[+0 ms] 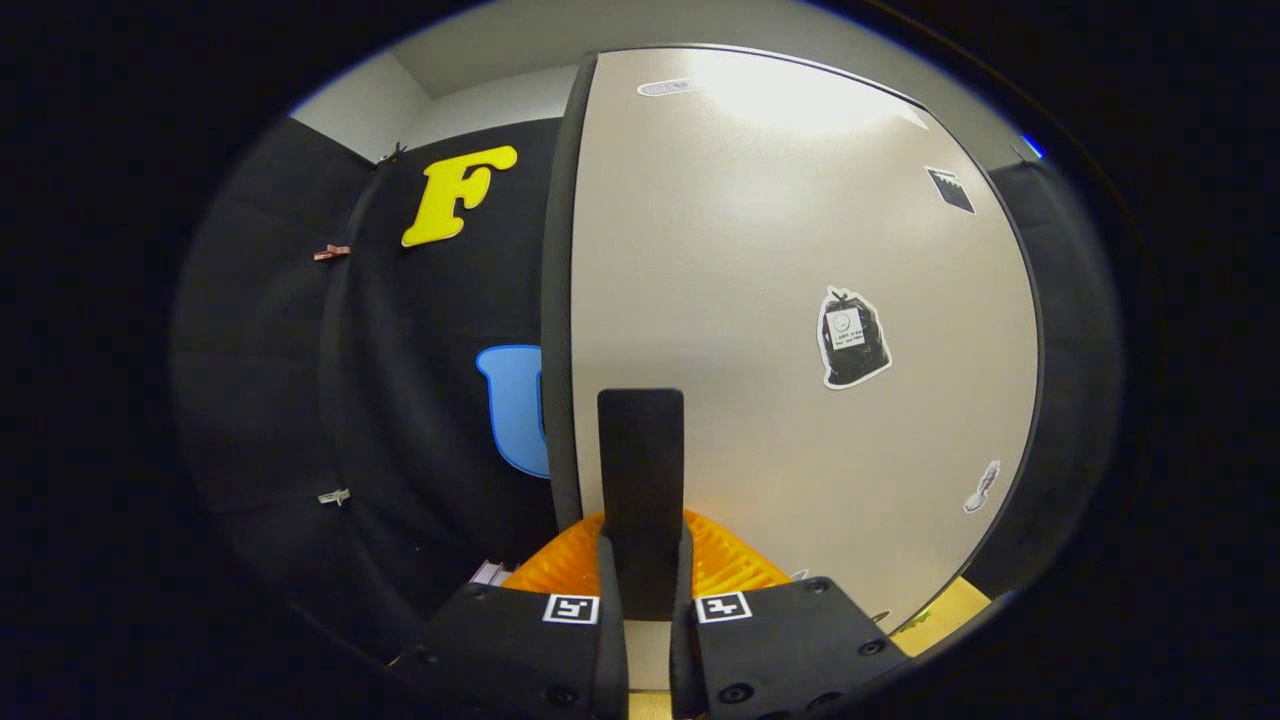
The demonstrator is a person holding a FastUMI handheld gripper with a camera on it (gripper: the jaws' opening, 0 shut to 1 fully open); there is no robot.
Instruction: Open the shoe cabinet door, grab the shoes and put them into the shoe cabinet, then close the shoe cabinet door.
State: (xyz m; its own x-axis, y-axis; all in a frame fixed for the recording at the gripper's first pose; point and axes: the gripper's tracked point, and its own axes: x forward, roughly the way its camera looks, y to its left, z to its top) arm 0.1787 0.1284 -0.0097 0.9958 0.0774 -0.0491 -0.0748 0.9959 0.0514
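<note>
**Gripper clamped on door handle; door panel dead ahead**

The gripper (pixel 641 575) has its fingers drawn narrow around the black handle (pixel 640 470) of the shoe cabinet door (pixel 800 300), one finger on each side, both appearing to press on it. The handle is a flat upright bar, its long axis running straight up and away from between the fingertips, mounted close to the door's left edge (pixel 556 300). The door panel is pale, smooth and glossy, with a dark rim; it bears a bag-shaped sticker (pixel 852 338) well right of the handle. Any swing will presumably pivot about the far right side, so the pull must follow an arc. The door looks shut or barely ajar; which, I cannot tell. No shoes are identifiable. Dark booth cloth (pixel 420 380) hangs close to the left.
</note>
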